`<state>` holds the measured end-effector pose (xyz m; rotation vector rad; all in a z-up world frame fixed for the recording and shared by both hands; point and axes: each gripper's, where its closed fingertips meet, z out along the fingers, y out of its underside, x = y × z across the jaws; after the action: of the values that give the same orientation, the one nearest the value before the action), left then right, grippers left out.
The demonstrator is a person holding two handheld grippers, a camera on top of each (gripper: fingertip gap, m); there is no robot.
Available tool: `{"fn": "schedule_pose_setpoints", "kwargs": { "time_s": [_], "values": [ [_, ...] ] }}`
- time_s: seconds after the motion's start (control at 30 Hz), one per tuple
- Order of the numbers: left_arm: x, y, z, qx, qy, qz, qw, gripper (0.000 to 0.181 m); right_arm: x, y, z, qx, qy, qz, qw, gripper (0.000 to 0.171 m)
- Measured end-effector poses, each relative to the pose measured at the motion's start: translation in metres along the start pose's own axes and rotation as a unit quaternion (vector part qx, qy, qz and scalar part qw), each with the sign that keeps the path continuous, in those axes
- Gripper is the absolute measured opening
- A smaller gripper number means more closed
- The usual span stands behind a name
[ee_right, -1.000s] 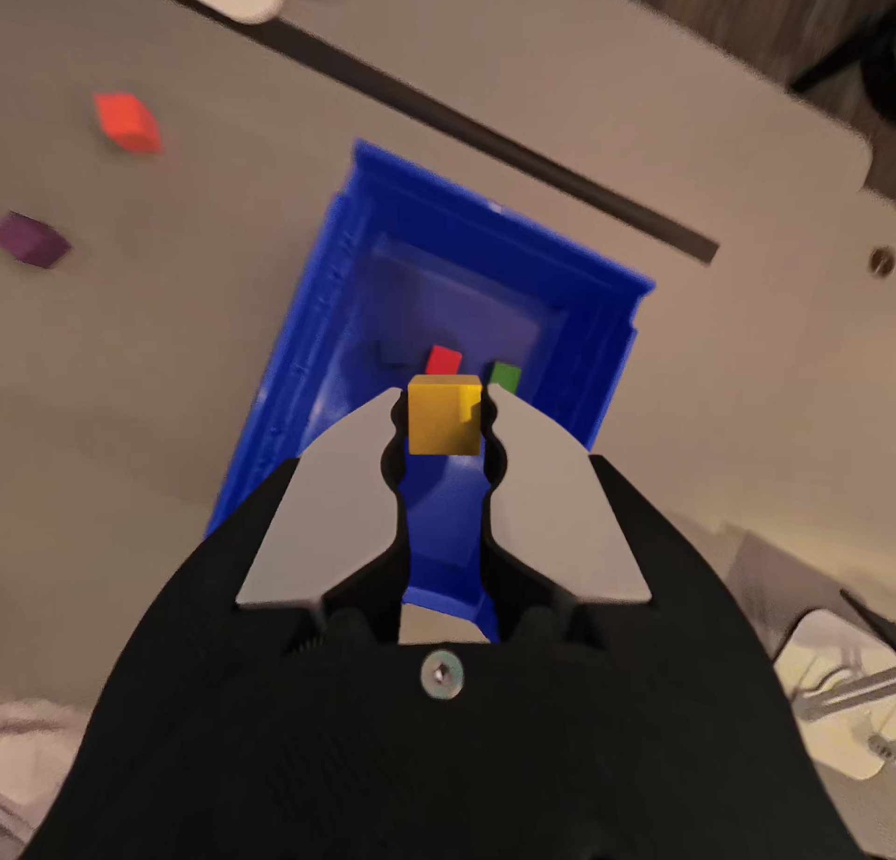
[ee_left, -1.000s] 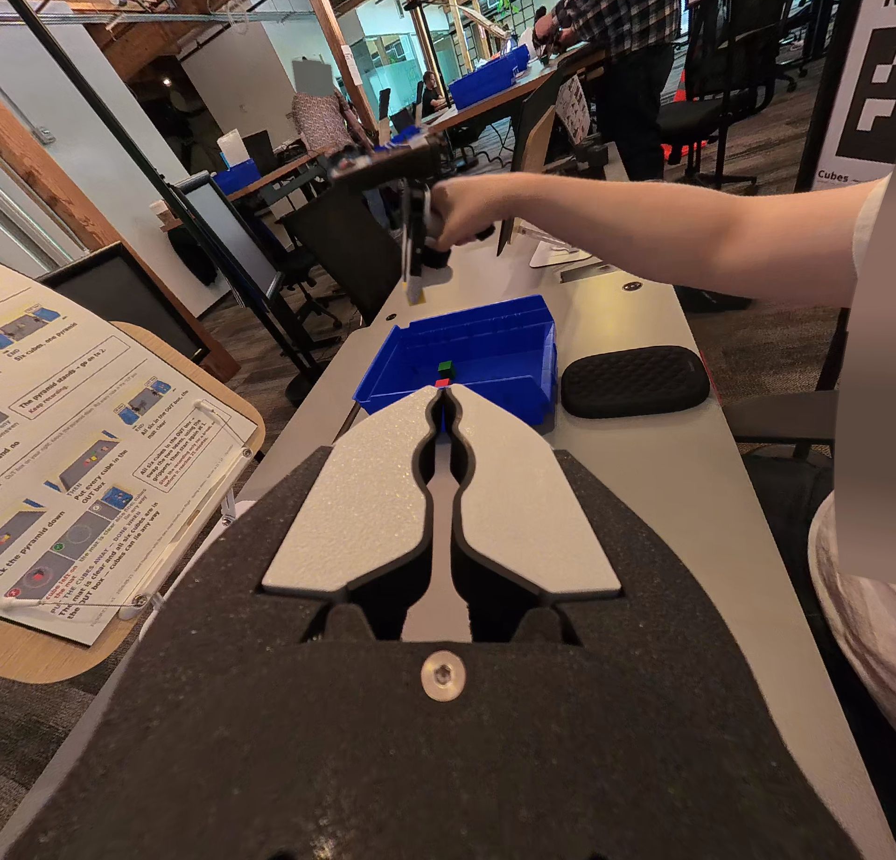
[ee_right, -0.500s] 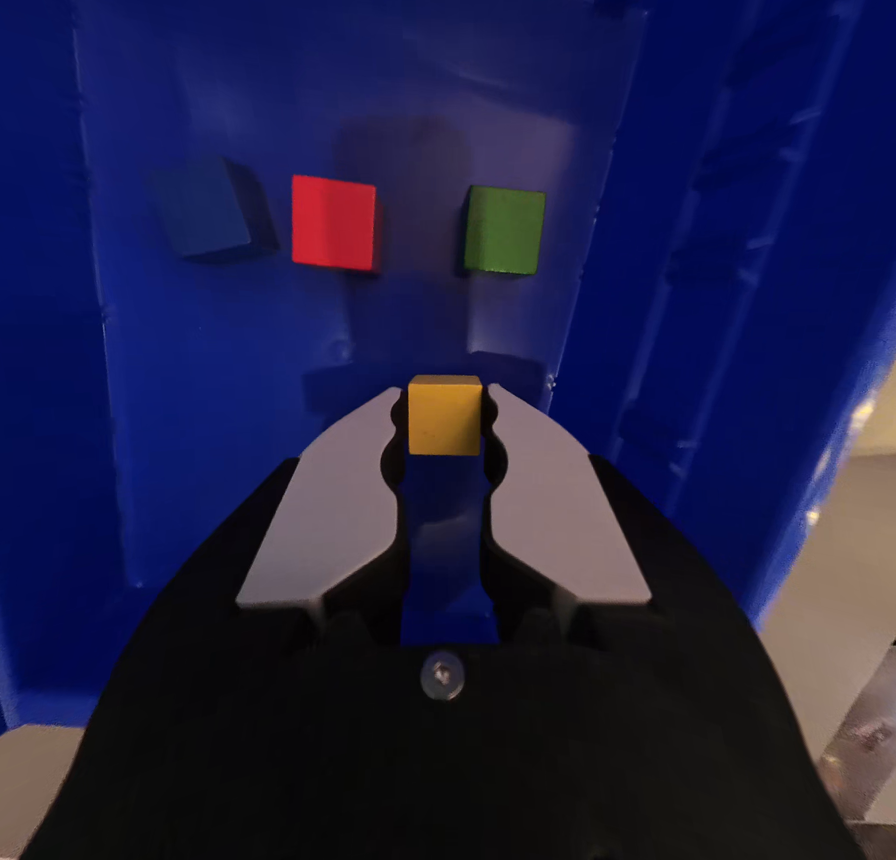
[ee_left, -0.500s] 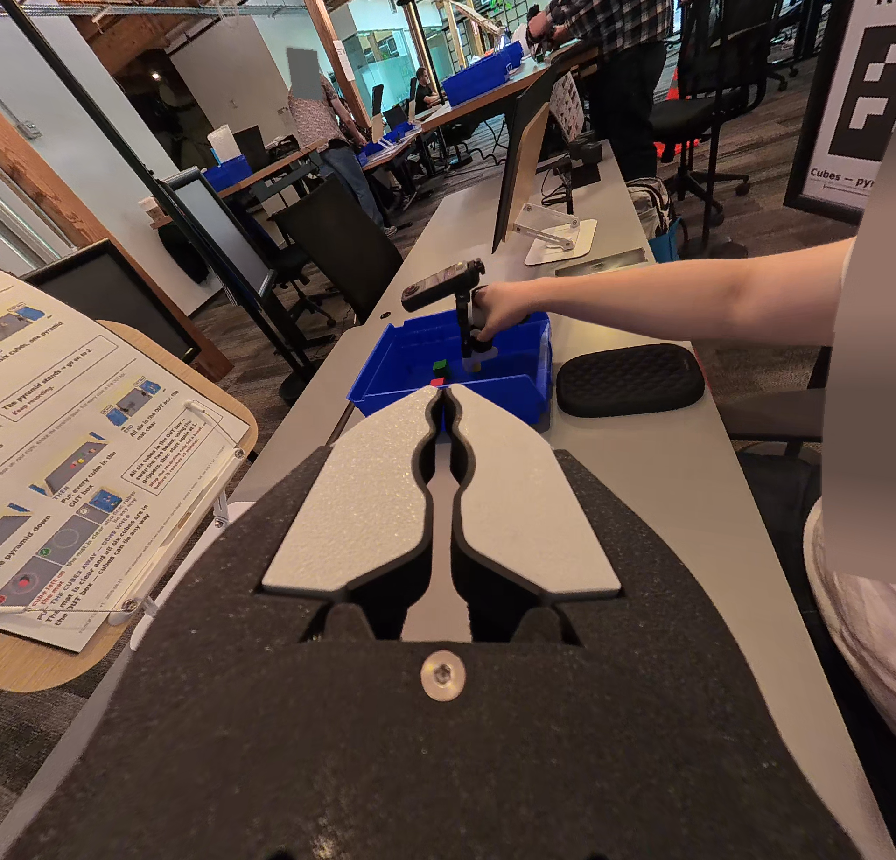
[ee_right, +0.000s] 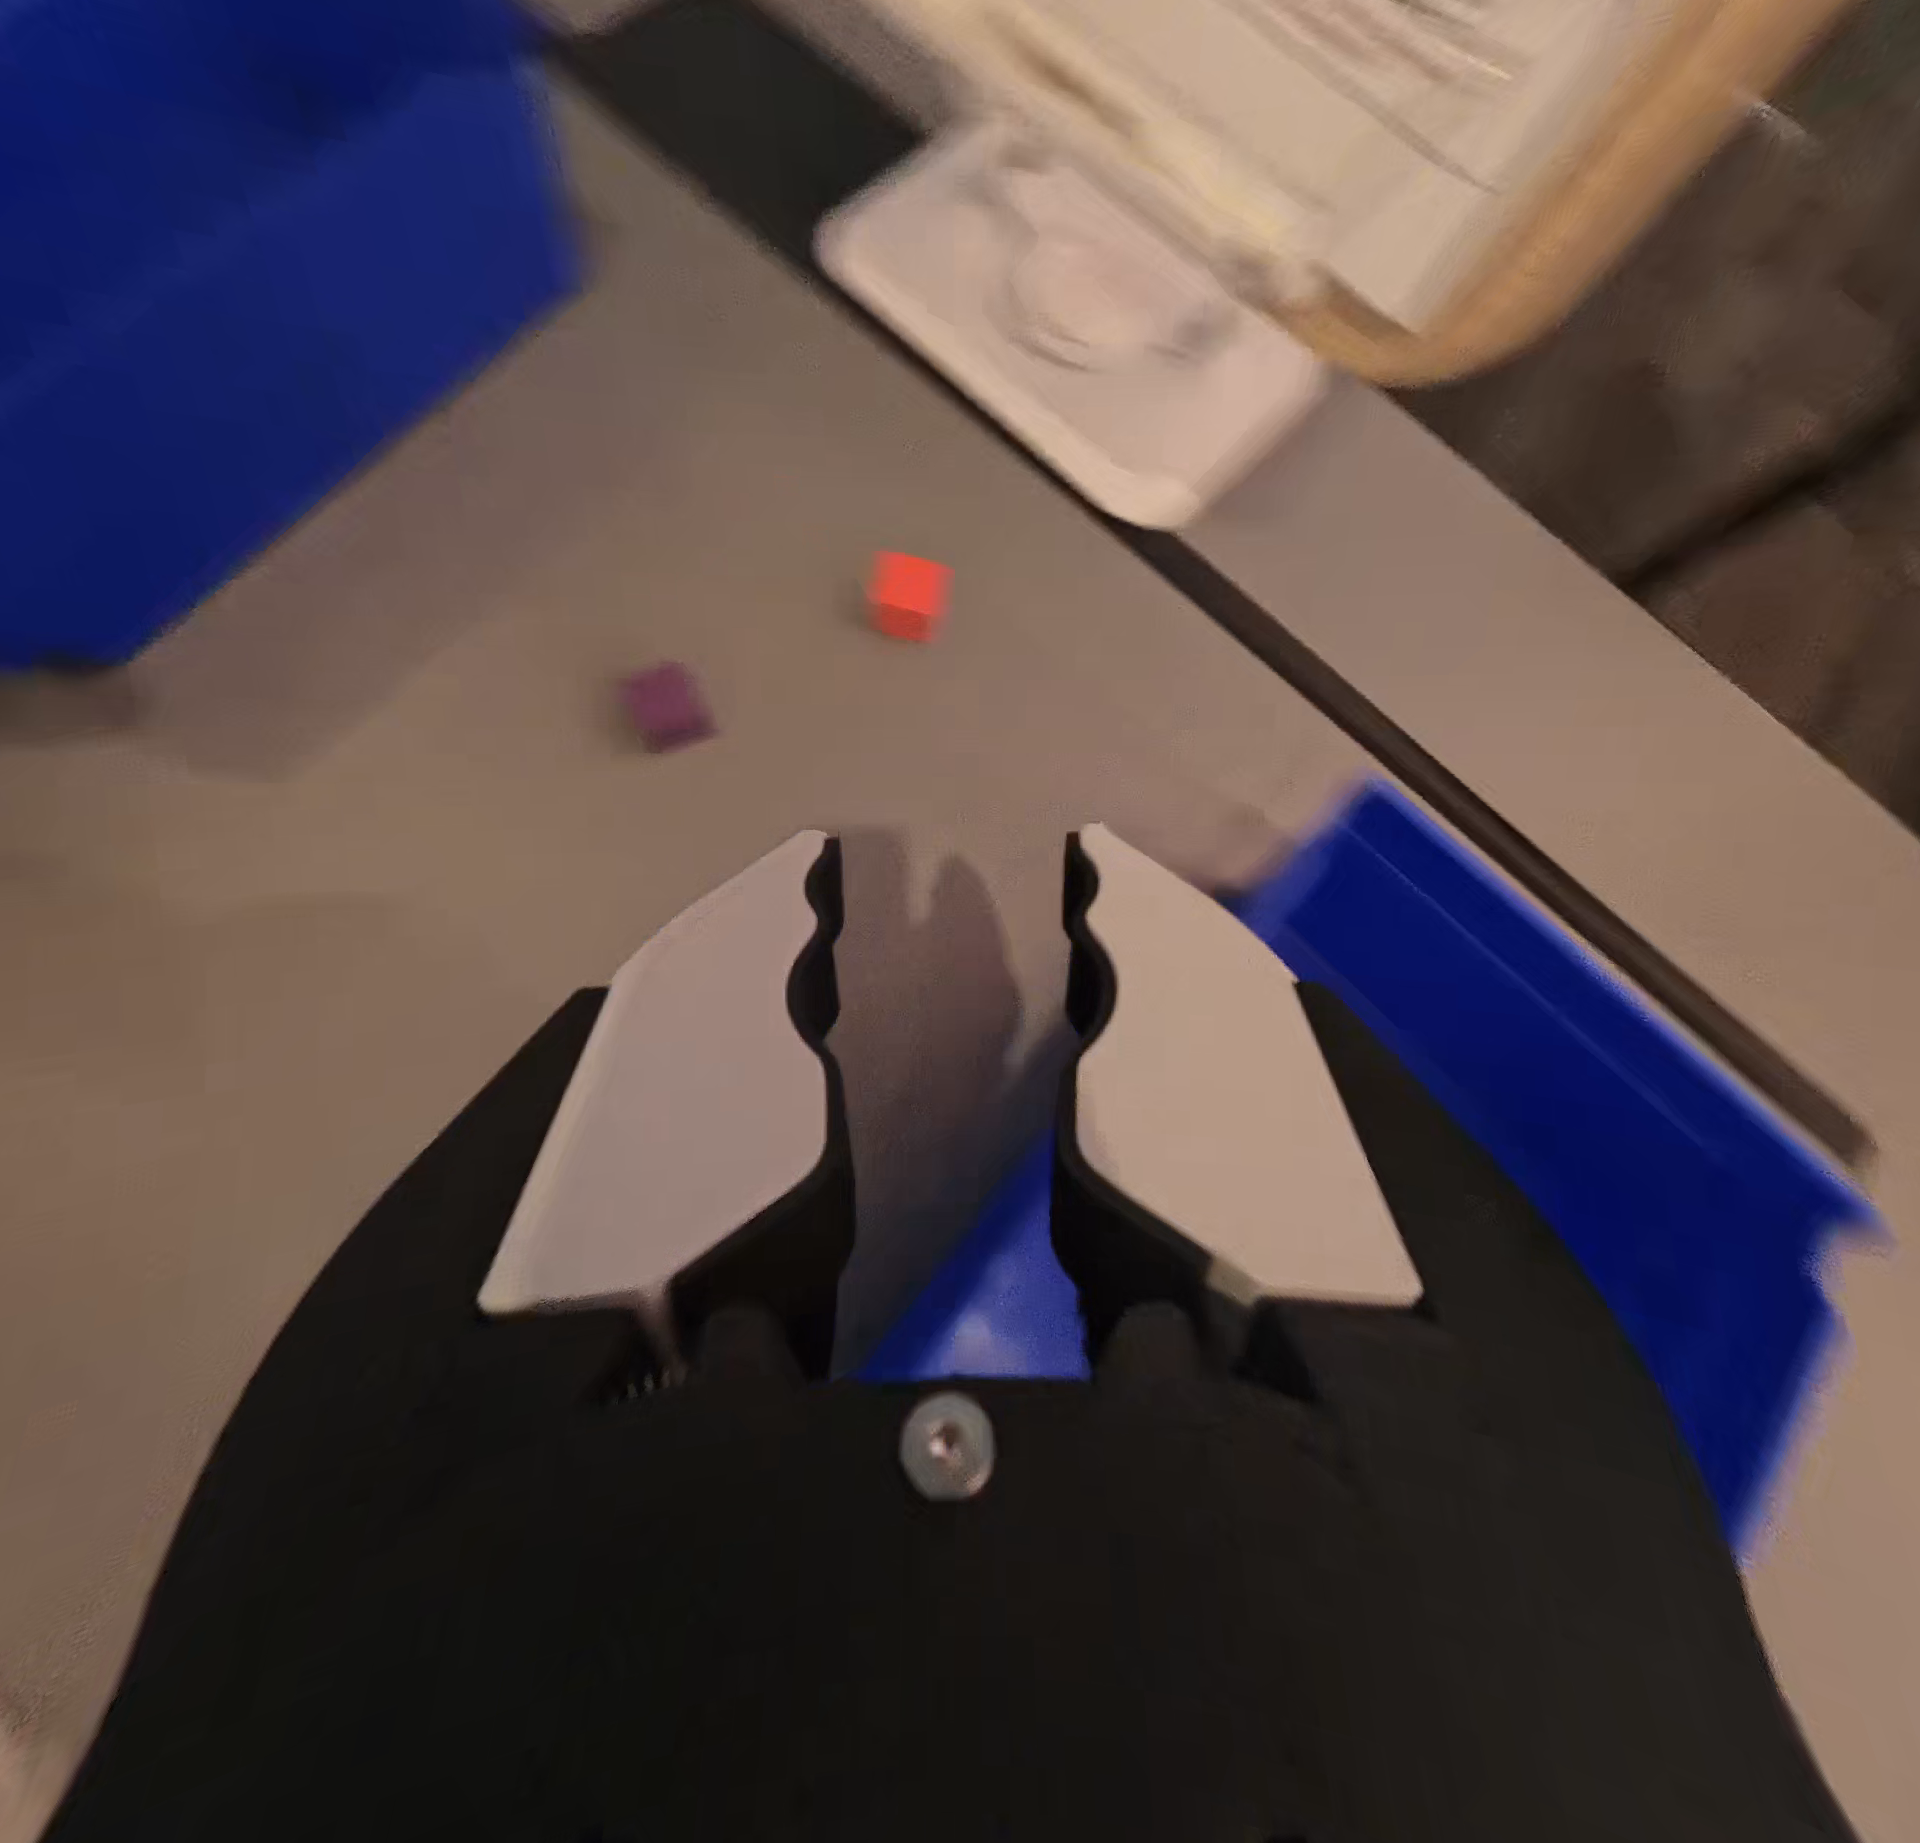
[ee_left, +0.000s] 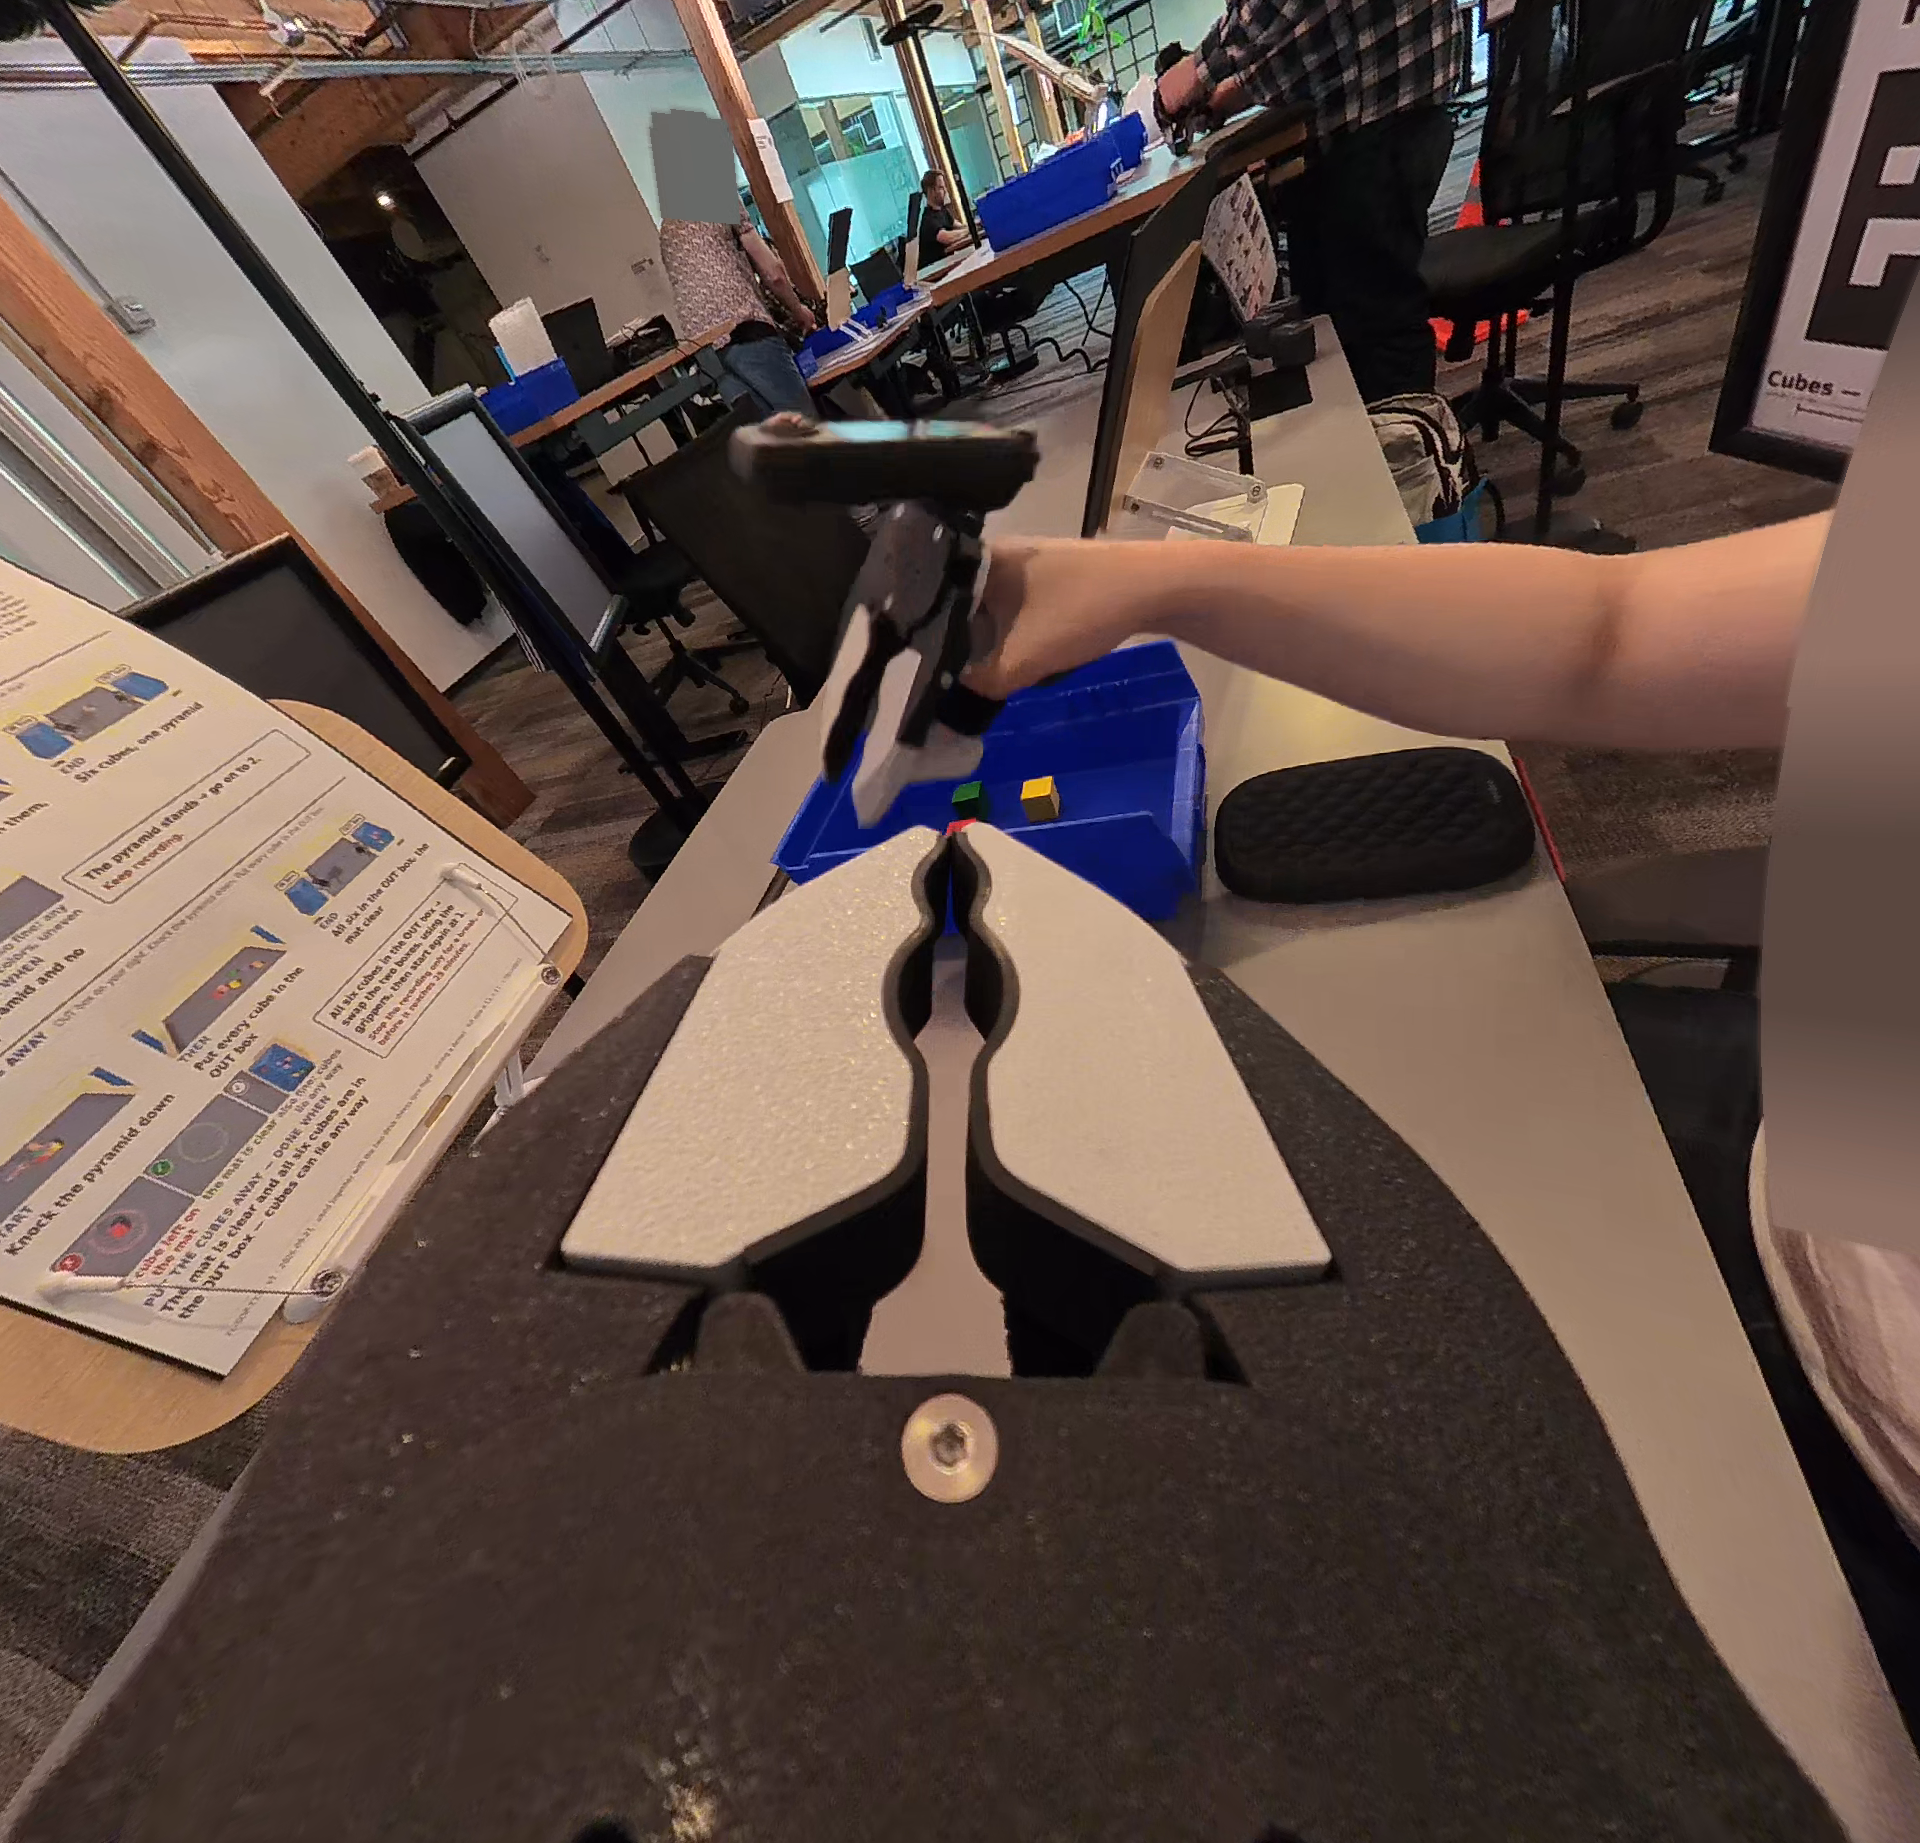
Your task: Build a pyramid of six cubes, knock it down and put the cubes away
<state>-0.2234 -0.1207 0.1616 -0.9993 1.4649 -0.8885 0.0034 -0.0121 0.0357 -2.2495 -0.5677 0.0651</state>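
Cubes in the bin: a yellow cube [ee_left: 1040,798] and a green cube [ee_left: 968,796] sit on the floor of the blue bin [ee_left: 1153,858], apart from each other; a sliver of a red cube [ee_left: 961,828] shows just past the left tongs' tips.
Cubes on the table: an orange-red cube [ee_right: 908,595] and a purple cube [ee_right: 665,705] lie loose on the grey table [ee_right: 312,962], near each other but not touching, both blurred.
Right gripper [ee_right: 948,843]: spread wide, nothing between its fingers, held above the bin's near-left corner and tilted toward the open tabletop.
Left gripper [ee_left: 953,845]: pressed together with only a thin slit left, empty, pointing along the table at the bin.
Second bin [ee_right: 208,266]: another blue one, blurred, at the far left of the right wrist view.
Beside the bin: a black wrist rest [ee_left: 1371,822] lies just to its right.
Off the table edge: an instruction sheet [ee_left: 187,1014] on a wooden board.
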Motion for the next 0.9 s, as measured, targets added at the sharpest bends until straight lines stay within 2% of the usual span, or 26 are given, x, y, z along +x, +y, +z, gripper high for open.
{"fn": "schedule_pose_setpoints", "kwargs": {
  "time_s": [0.07,0.1,0.2,0.23,0.37,0.5,0.57,0.6,0.73,0.8,0.9],
  "values": [
    [-0.001,0.003,0.001,-0.005,-0.001,-0.003,1.000,0.000,-0.051,-0.022,0.032,-0.001,-0.059,-0.073,0.996,0.040],
    [-0.001,0.004,0.001,-0.006,0.000,-0.005,1.000,0.000,-0.068,-0.028,0.051,0.005,-0.067,-0.105,0.992,0.033],
    [-0.001,0.007,0.002,-0.008,0.005,-0.011,1.000,0.000,-0.105,-0.020,0.104,-0.036,-0.104,-0.159,0.981,0.031],
    [-0.001,0.007,0.002,-0.009,0.005,-0.011,1.000,0.000,-0.113,-0.012,0.119,-0.057,-0.119,-0.164,0.978,0.036],
    [-0.001,0.005,-0.002,-0.003,0.006,-0.010,1.000,0.000,-0.118,0.015,0.163,-0.114,-0.135,-0.166,0.970,0.039],
    [-0.001,0.003,-0.005,0.000,0.006,-0.007,1.000,0.000,-0.115,0.039,0.183,-0.160,-0.144,-0.154,0.964,0.041],
    [-0.001,0.003,-0.006,0.000,0.006,-0.005,1.000,0.000,-0.113,0.048,0.188,-0.174,-0.141,-0.157,0.962,0.039],
    [-0.001,0.003,-0.006,0.001,0.006,-0.004,1.000,0.000,-0.114,0.049,0.188,-0.174,-0.145,-0.159,0.961,0.028],
    [-0.003,0.004,-0.005,-0.002,0.005,-0.006,1.000,0.000,-0.111,0.036,0.175,-0.152,-0.146,-0.163,0.964,0.028],
    [-0.004,0.005,-0.005,-0.002,0.004,-0.007,1.000,0.000,-0.104,0.013,0.151,-0.127,-0.142,-0.163,0.968,0.028],
    [-0.004,0.006,-0.004,-0.004,0.003,-0.009,1.000,0.000,-0.072,-0.029,0.096,-0.078,-0.096,-0.166,0.978,0.027]
  ]
}}
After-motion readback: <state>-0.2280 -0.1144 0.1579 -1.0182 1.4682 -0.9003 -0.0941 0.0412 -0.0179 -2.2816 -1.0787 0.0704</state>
